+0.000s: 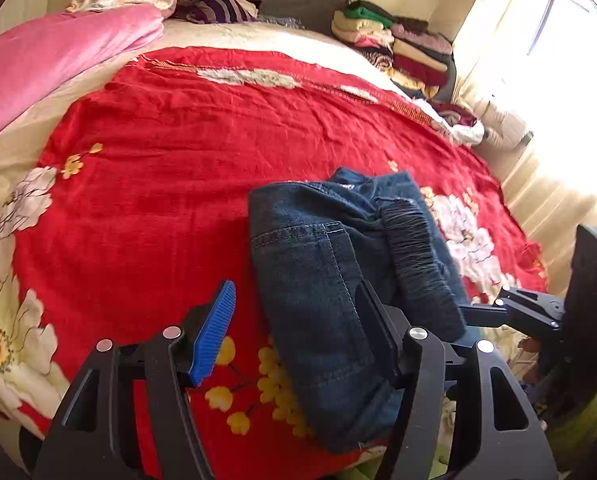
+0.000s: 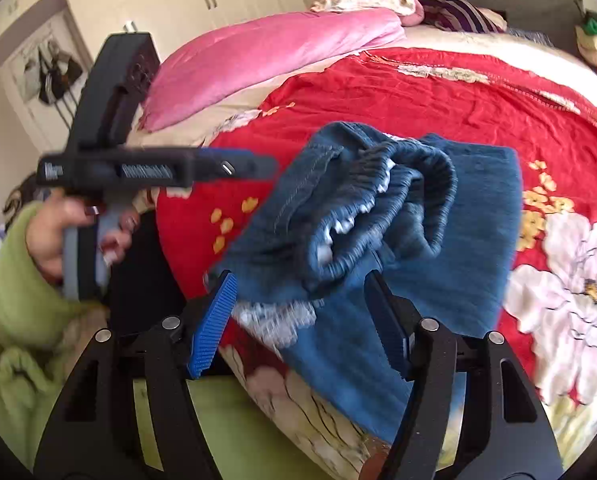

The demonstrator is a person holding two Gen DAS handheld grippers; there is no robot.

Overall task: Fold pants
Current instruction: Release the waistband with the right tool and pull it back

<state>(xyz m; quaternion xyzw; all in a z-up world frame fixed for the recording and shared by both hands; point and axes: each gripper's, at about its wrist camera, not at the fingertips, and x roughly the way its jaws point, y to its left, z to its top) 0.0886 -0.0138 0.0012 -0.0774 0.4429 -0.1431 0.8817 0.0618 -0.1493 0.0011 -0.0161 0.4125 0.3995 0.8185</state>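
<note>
Pants (image 1: 330,280) lie as a folded denim bundle on the red floral blanket (image 1: 158,160), near its front edge, and neither gripper holds them. Left gripper (image 1: 298,332) stands with fingers spread, its blue pad (image 1: 214,332) beside the bundle's left edge over the blanket, the other finger over the denim. Right gripper (image 2: 302,324) is also spread and pinches nothing, with the bunched waistband (image 2: 378,216) just beyond its tips. The fold looks nearly done; I judge the next move calls for tidying that loose waistband or pressing the bundle flat. Beyond the blanket lies a pink quilt (image 1: 58,60).
</note>
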